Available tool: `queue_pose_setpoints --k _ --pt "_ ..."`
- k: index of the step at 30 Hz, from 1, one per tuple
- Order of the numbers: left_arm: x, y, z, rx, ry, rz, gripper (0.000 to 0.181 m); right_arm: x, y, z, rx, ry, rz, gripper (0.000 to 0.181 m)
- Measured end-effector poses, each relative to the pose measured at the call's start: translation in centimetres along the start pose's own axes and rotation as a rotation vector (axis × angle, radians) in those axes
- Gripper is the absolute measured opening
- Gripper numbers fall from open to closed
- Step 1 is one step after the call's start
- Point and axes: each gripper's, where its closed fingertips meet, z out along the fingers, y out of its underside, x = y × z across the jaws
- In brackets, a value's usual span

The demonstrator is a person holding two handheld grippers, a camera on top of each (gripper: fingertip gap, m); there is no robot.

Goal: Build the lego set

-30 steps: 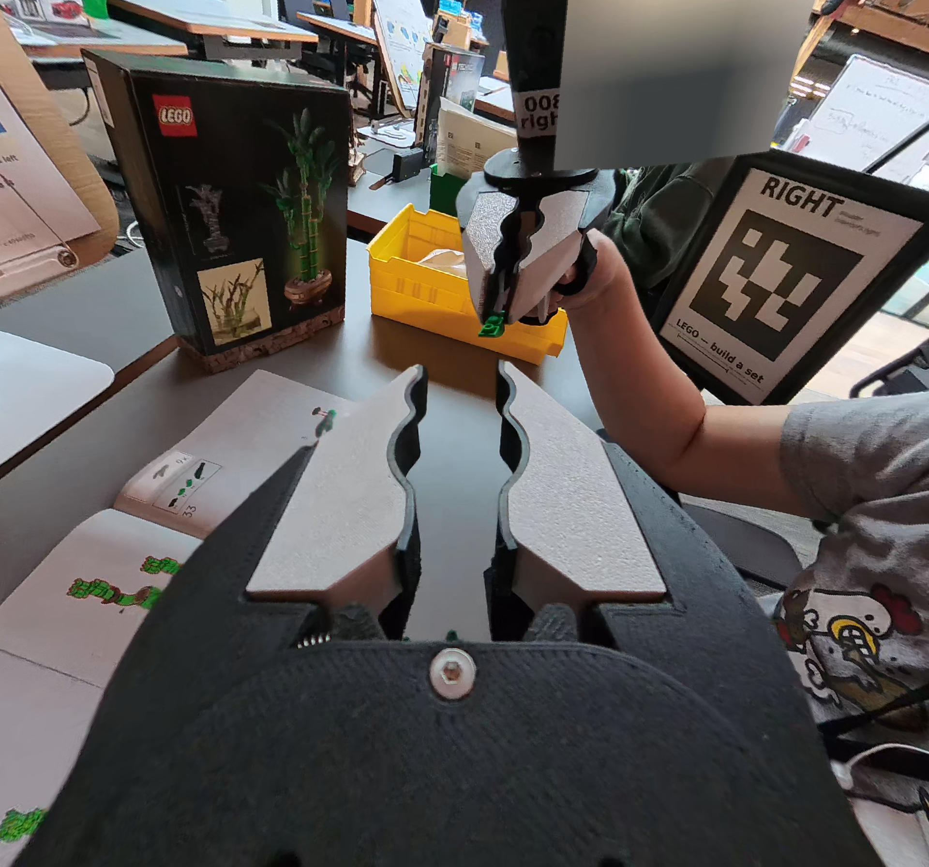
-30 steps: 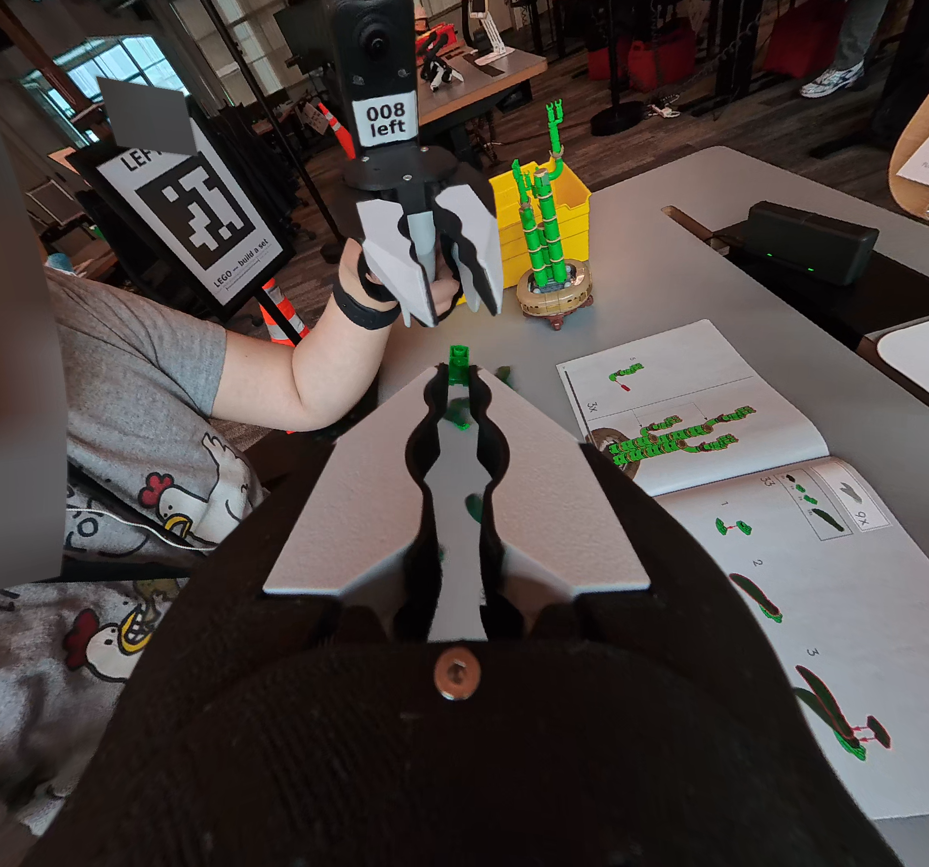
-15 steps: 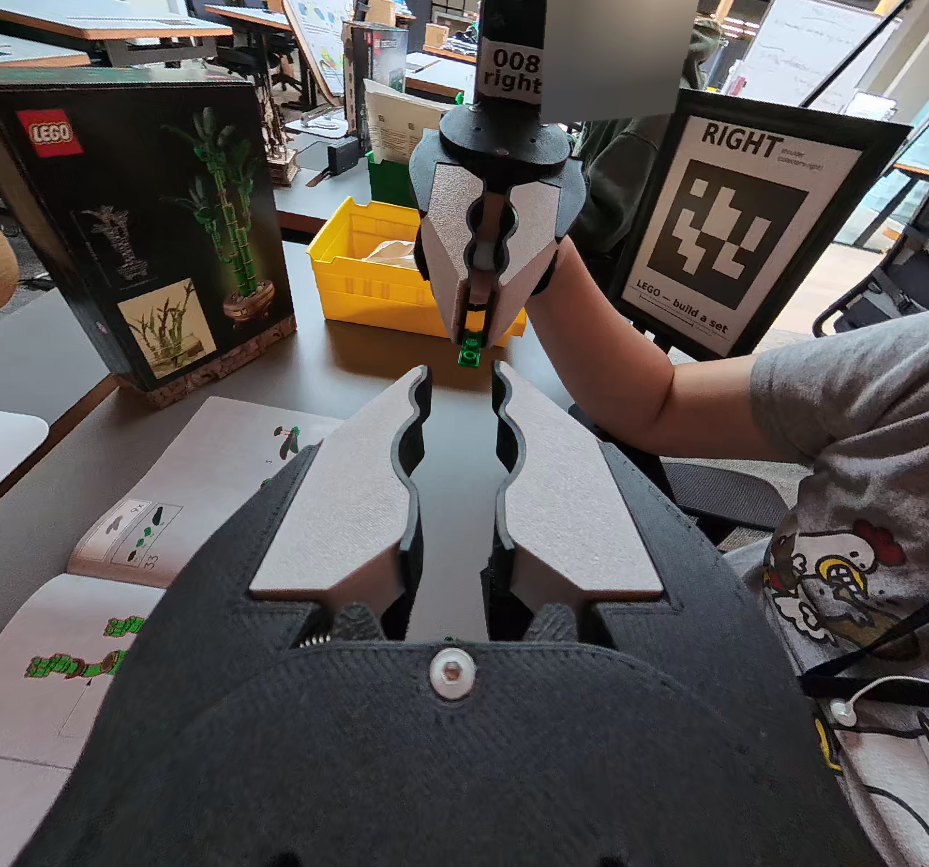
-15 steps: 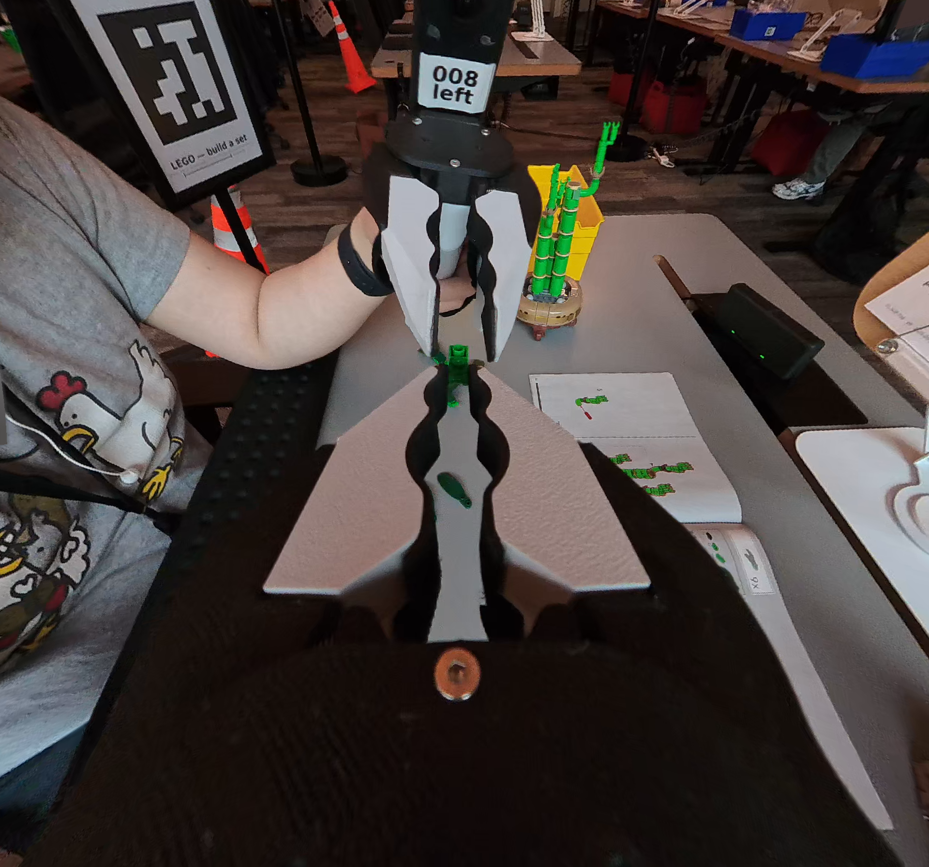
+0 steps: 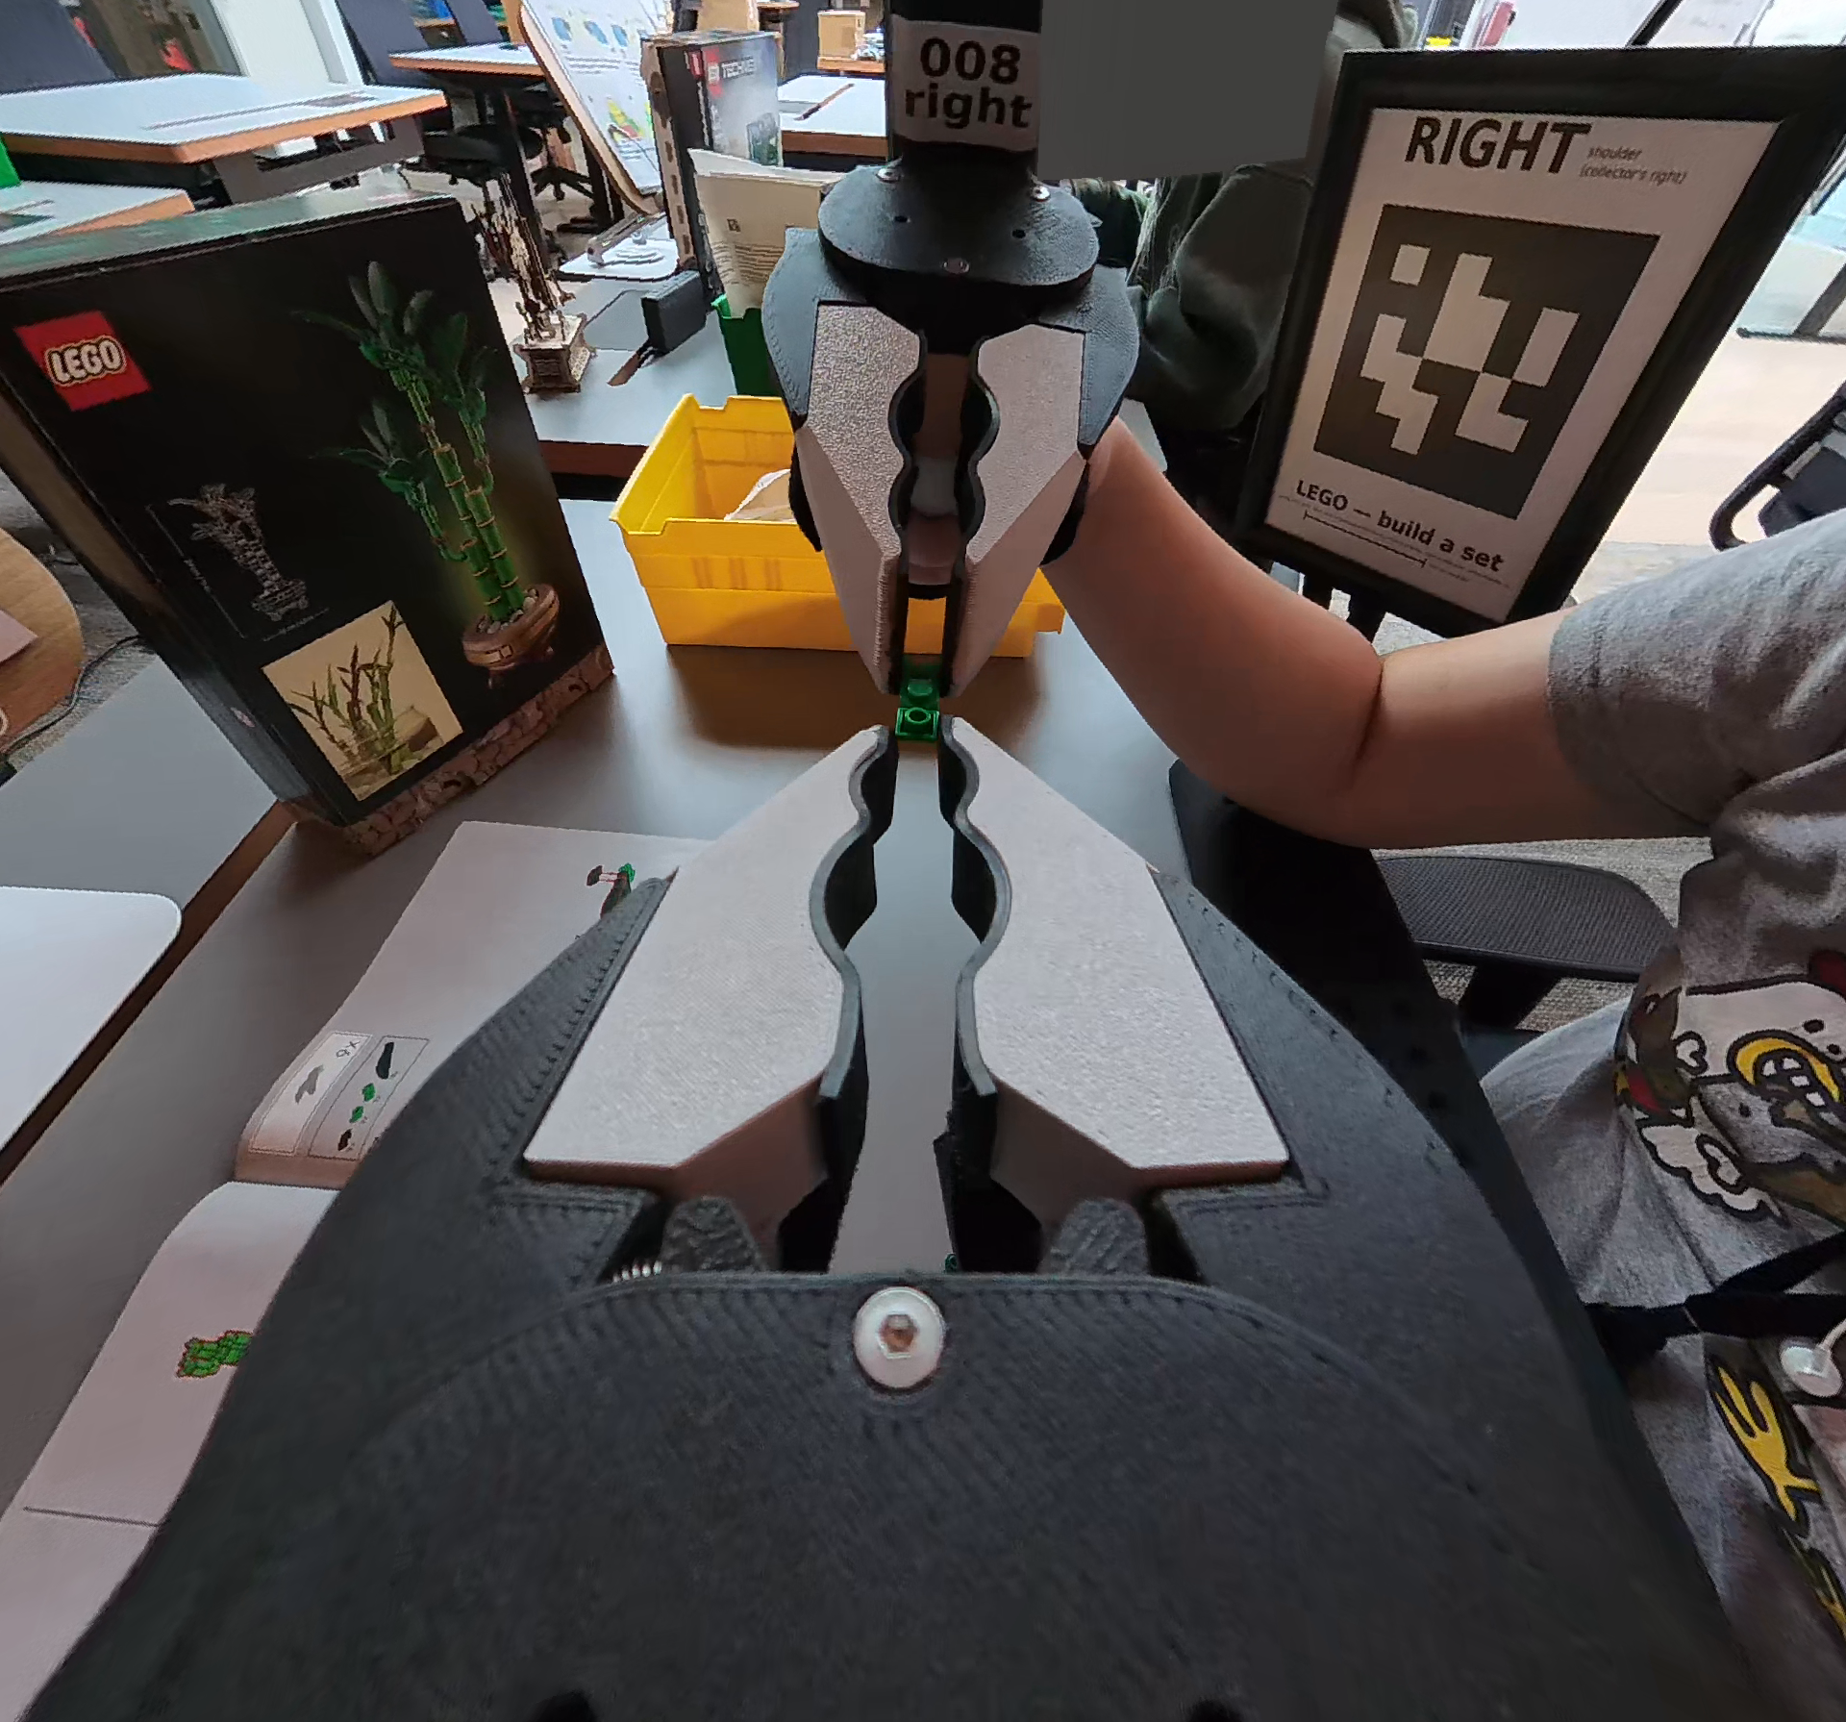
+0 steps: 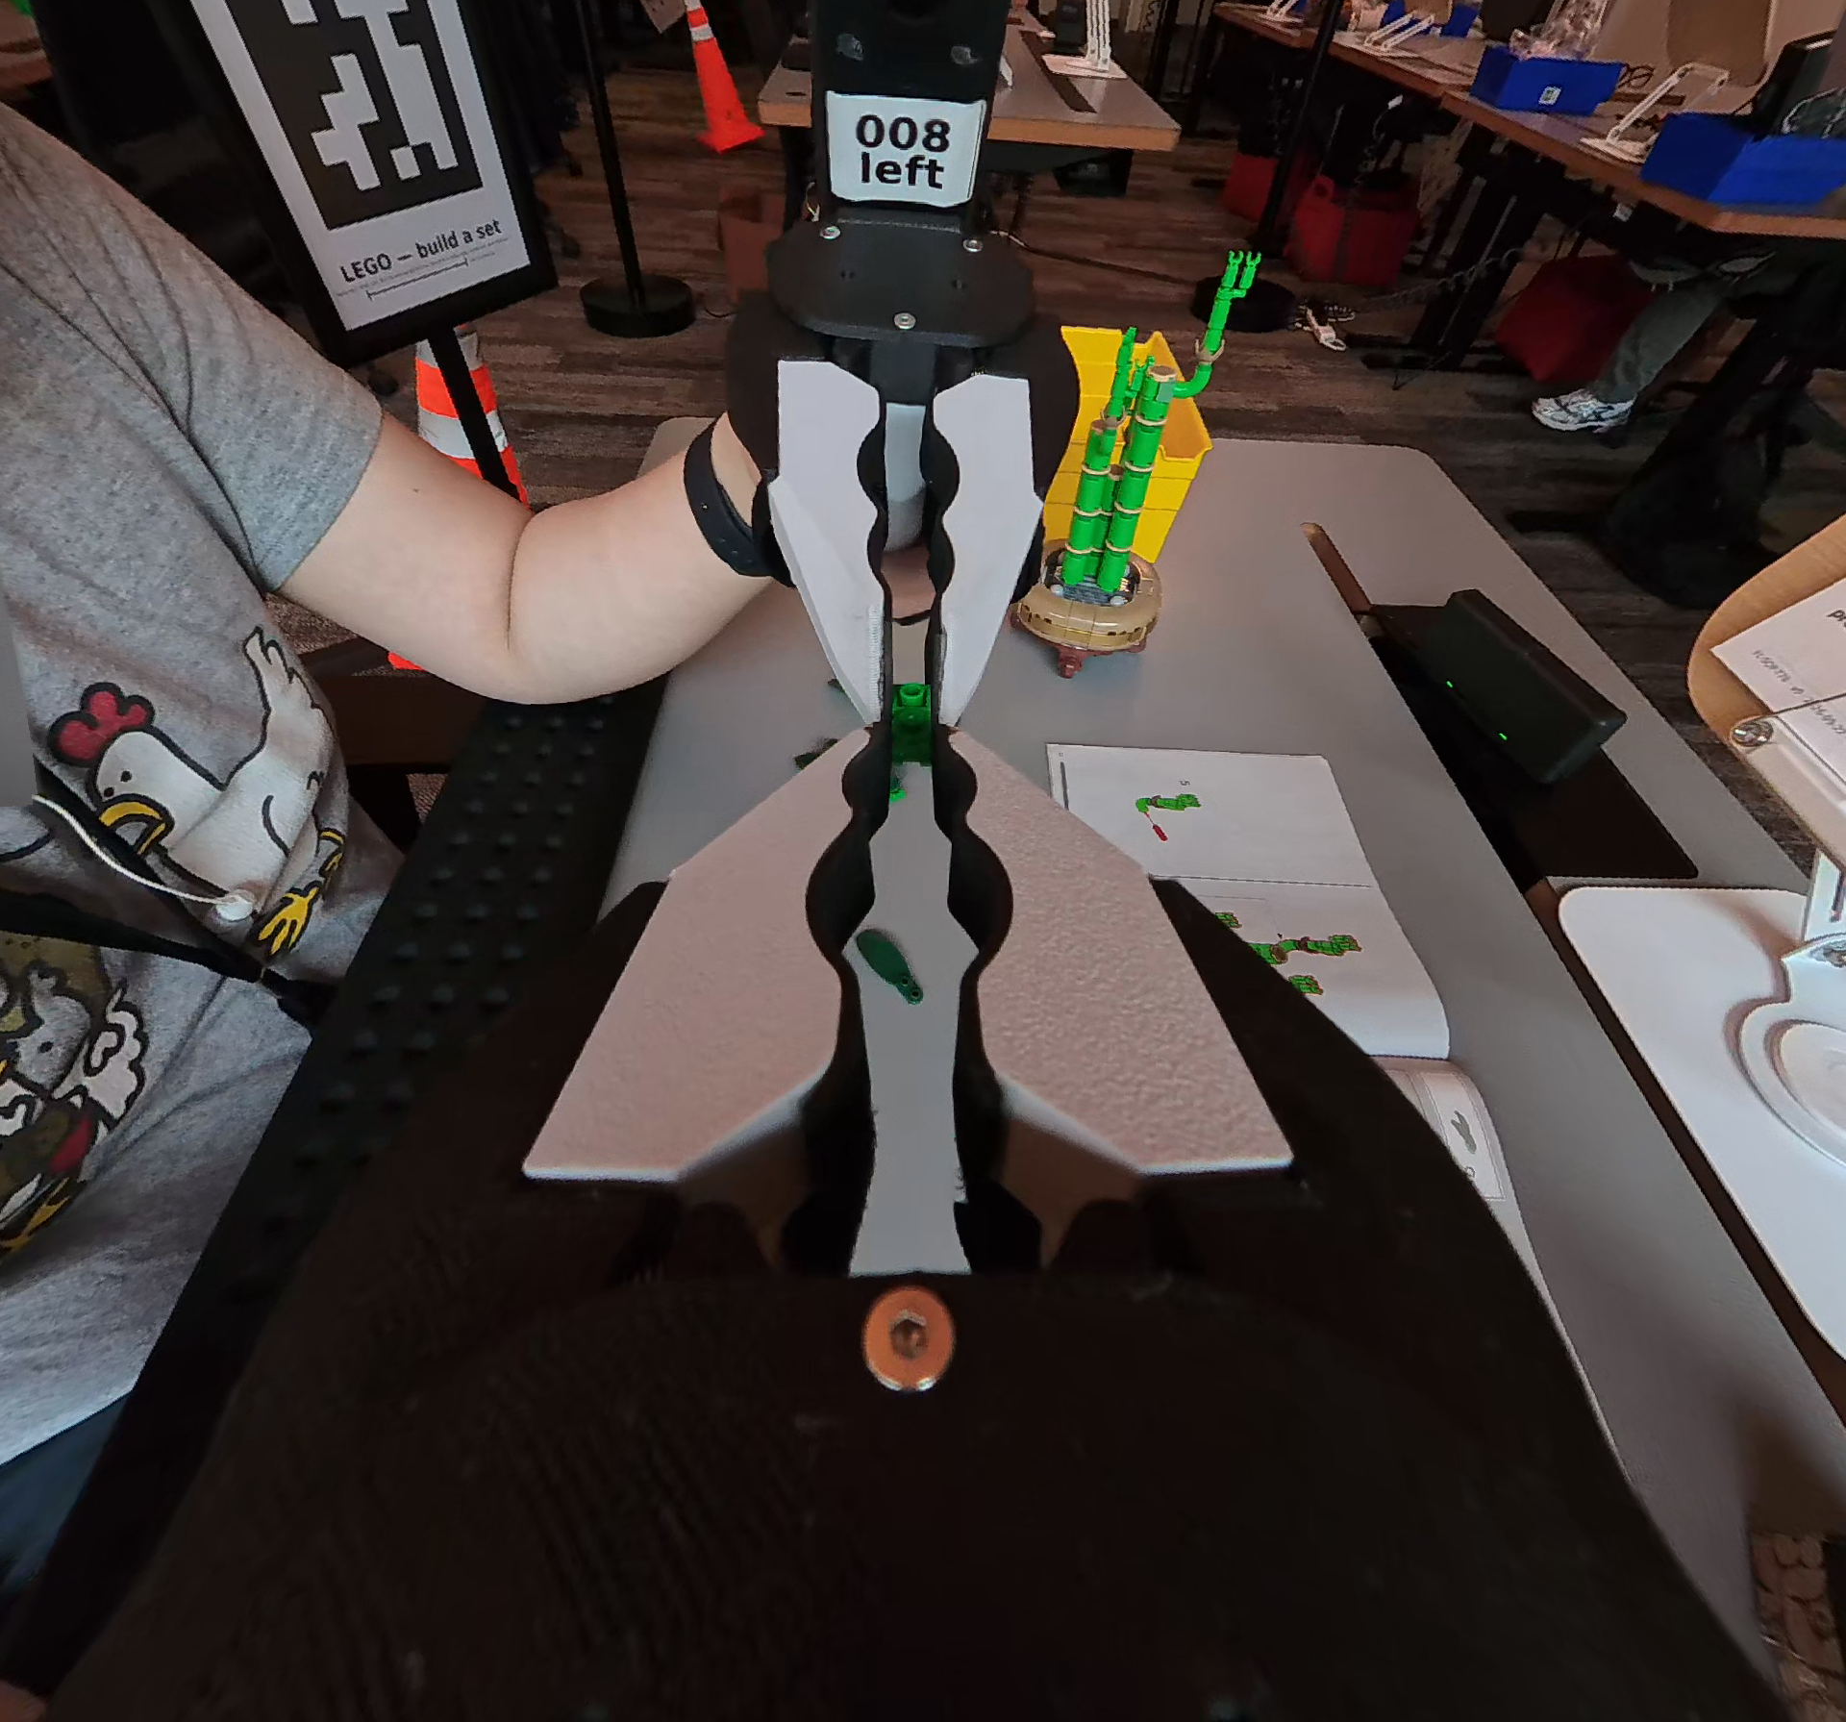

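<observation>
A small green Lego piece [image 5: 917, 720] hangs in the air between my two grippers, which face each other tip to tip. My right gripper [image 6: 909, 737] is shut on one end of the piece [image 6: 907, 750]. It shows across from me in the left wrist view [image 5: 917, 675]. My left gripper [image 5: 914, 737] has its tips closed on the other end, and it shows in the right wrist view [image 6: 909, 703]. The partly built green bamboo model [image 6: 1109, 515] stands in its tan pot behind. A loose dark green leaf piece [image 6: 887, 965] lies on the table below.
The open instruction booklet [image 6: 1249, 835] lies on the grey table. A yellow bin [image 5: 719, 565] and the black set box [image 5: 300, 495] stand behind. A black device [image 6: 1508, 685] and a white tray [image 6: 1698, 1025] sit to the right. The person's arms reach in from the side. Both grippers' tips are close together, under 4 cm apart.
The two grippers have come together tip to tip. My left jaws were wide apart and have narrowed onto the green piece that the right gripper holds.
</observation>
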Motion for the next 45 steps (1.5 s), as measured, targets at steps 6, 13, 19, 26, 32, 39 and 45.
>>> queue_pose_setpoints --k 6,13,19,26,32,39,45 --pt "-0.3 -0.9 -0.4 0.045 -0.041 0.035 0.006 0.0 -0.9 -0.2 0.068 0.002 -0.021 0.014" --pt "-0.7 -2.6 -1.3 0.15 -0.055 0.015 0.005 0.9 -2.7 -0.5 0.236 0.008 -0.02 0.02" --pt "-0.7 -3.5 -1.8 0.192 -0.08 0.042 0.005 1.2 -3.2 0.1 0.316 -0.023 0.012 0.018" --pt "-0.5 -4.0 -2.1 0.209 -0.084 0.045 0.005 0.8 -4.2 0.5 0.399 -0.063 0.023 0.007" --pt "-0.4 -4.2 -2.3 0.222 -0.079 0.038 0.005 0.6 -4.6 0.5 0.447 -0.105 0.064 0.006" --pt "-0.8 -4.0 -2.5 0.225 -0.072 -0.004 0.005 1.0 -4.6 0.7 0.462 -0.109 0.117 0.006" --pt "-2.1 2.3 -3.9 -0.126 -0.083 -0.157 0.037 2.4 -4.4 -1.5 0.425 -0.023 0.125 0.005"
